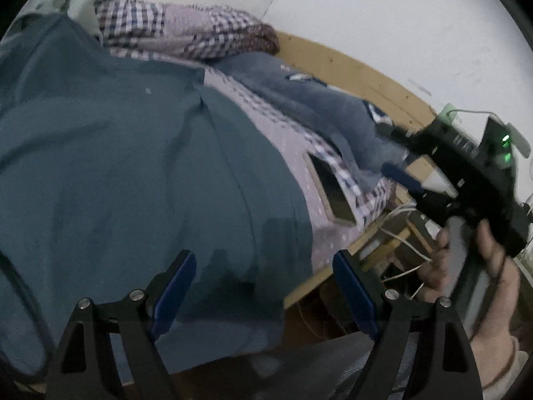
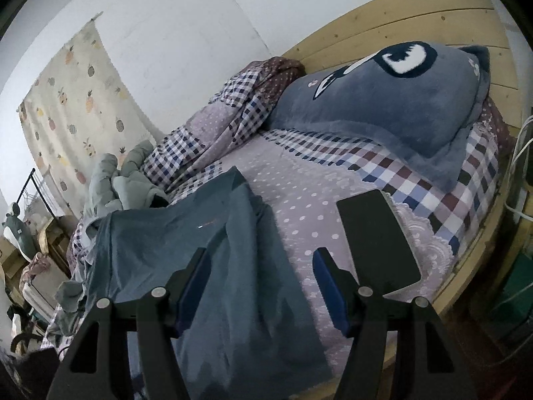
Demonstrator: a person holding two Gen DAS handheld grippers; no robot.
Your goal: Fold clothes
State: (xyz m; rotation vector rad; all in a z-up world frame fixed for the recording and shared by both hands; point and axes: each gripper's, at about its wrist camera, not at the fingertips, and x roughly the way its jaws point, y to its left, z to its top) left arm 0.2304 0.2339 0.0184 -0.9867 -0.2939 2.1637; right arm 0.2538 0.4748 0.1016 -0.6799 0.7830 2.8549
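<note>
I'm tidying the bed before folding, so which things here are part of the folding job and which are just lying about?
Part of the job:
teal garment
left hand-held gripper, open
right hand-held gripper, open

Just lying about:
phone
grey cat-face pillow
checked quilt
pale green bundle

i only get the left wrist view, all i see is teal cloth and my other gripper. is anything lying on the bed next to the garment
Observer: Yes, a dark phone lies flat on the dotted sheet, right of the teal garment.
Operator: is the right gripper holding cloth
Observer: No, the right gripper is open, above the garment's right edge.
Operator: whats up by the headboard
Observer: A grey plush pillow with a big cartoon eye leans on the wooden headboard.
</note>
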